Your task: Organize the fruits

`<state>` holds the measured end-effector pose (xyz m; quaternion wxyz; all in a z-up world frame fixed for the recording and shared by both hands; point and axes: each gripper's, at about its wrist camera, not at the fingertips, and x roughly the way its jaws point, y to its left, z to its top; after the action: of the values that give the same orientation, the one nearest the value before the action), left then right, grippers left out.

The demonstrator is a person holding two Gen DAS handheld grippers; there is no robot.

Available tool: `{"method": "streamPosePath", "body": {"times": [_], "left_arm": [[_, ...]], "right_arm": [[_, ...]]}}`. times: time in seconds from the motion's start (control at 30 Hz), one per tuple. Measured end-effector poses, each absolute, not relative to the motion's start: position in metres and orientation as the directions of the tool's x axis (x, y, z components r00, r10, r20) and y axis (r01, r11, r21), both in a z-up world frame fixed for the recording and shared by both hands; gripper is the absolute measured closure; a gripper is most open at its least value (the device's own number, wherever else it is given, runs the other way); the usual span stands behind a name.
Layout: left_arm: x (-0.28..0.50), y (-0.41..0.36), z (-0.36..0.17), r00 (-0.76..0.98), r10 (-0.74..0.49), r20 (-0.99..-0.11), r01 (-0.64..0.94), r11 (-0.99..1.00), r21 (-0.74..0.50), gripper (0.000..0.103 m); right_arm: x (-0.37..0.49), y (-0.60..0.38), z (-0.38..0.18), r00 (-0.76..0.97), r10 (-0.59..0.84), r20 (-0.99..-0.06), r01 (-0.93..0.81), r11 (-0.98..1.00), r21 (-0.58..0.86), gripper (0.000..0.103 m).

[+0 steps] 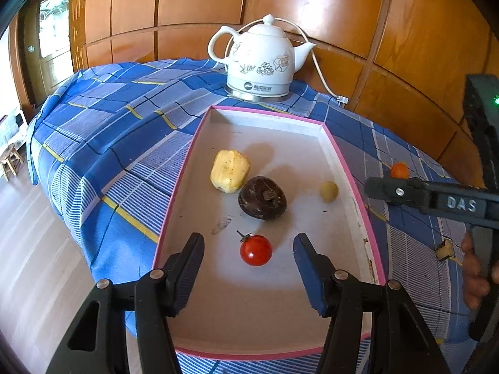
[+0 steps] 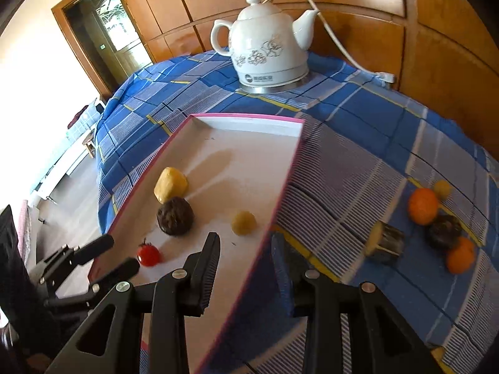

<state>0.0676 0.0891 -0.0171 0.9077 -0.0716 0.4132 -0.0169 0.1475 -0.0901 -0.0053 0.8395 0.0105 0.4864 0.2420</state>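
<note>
Both claws are seen released and empty: left gripper (image 1: 249, 251) hangs over the cherry tomato (image 1: 255, 250) in the pink-rimmed tray (image 1: 352, 180); right gripper (image 2: 244, 249) straddles its rim. Fetching loose oranges (image 2: 423, 205) is judged next.

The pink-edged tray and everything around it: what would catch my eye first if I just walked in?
Probably the white teapot-shaped kettle with its flower print, standing on the blue checked cloth behind the pink-rimmed tray. Next the bright red cherry tomato at the tray's near end, between the open black fingers of the left gripper. Off to the right, outside the tray, orange fruits wait on the cloth.
</note>
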Motion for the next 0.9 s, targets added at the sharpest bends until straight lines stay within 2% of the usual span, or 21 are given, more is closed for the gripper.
{"method": "streamPosePath", "body": {"times": [0.47,0.9], "left_arm": [[0.061,0.073,-0.012,0.662,-0.104,-0.743,0.019,0.992,-0.122,0.043],[0.062,0.052,-0.012,0.648,-0.122,-0.752,0.076,0.992,-0.096,0.043]], "right_arm": [[0.119,-0.171,0.005,0.483,0.294,-0.825,-0.323,0.935,0.145,0.068],[0.115,-0.285,0.005,0.54,0.115,-0.834,-0.106,0.992,0.068,0.068]]}}
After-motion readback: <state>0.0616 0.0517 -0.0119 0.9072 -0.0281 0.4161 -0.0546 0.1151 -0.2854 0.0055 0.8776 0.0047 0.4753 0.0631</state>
